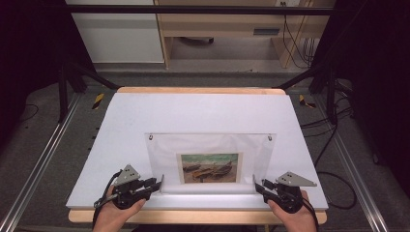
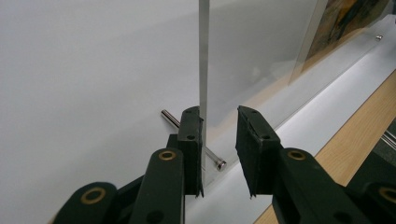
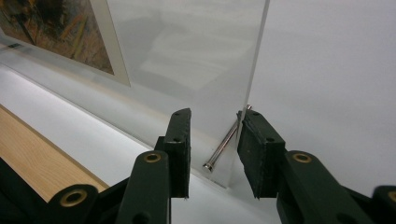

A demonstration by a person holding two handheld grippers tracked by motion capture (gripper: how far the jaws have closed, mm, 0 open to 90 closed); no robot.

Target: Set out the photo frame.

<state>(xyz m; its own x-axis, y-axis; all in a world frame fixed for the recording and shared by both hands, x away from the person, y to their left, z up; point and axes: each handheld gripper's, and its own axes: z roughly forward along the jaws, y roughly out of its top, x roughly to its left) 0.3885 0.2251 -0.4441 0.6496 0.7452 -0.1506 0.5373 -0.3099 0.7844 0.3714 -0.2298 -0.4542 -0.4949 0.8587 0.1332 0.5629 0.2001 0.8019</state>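
- Acrylic frame stands upright near the tabletop's front edge, steadied at both lower corners.
- Left tongs straddle its left edge, part open; one pad touches, no clamp.
- Right tongs likewise at the right edge.
- Its long axis runs left-right; the picture faces the person.

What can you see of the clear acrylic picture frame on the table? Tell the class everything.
The clear acrylic picture frame stands upright on the white table, a painting print of beached boats inside it. Small metal fittings mark its top corners; metal pins pass through its lower corners. Each side edge sits between a gripper's jaws, one jaw against it.
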